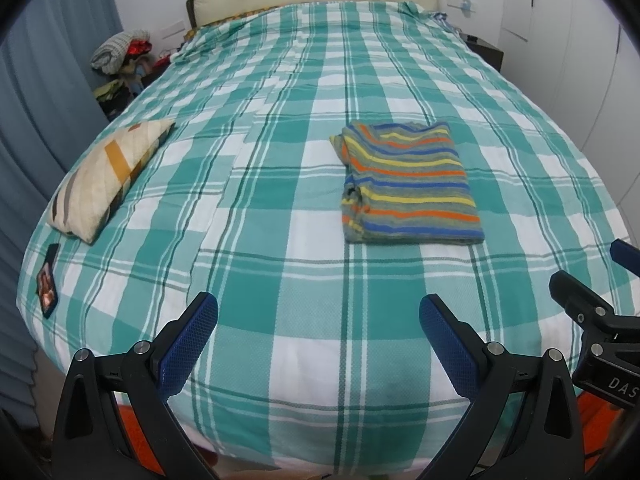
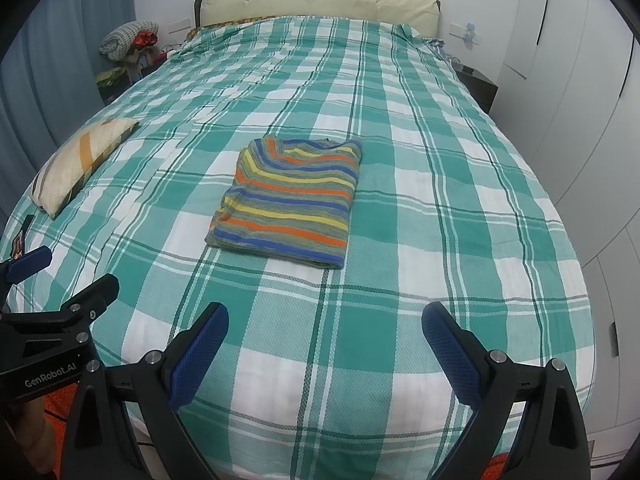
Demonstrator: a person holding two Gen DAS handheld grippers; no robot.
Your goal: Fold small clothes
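A striped garment [image 1: 408, 184] in grey, orange, yellow and blue lies folded into a flat rectangle on the green-and-white plaid bedspread [image 1: 256, 216]. It also shows in the right wrist view [image 2: 290, 200], near the bed's middle. My left gripper [image 1: 318, 312] is open and empty, held over the bed's front part, short of the garment. My right gripper [image 2: 324, 320] is open and empty, also short of the garment. Each gripper shows at the edge of the other's view.
A cream pillow [image 1: 108, 176] with tan stripes lies at the bed's left side, a dark phone [image 1: 48, 280] near the front left corner. A cream headboard [image 2: 316, 4] stands at the far end. Clothes pile [image 2: 128, 44] at far left; white wardrobe doors [image 2: 580, 100] at right.
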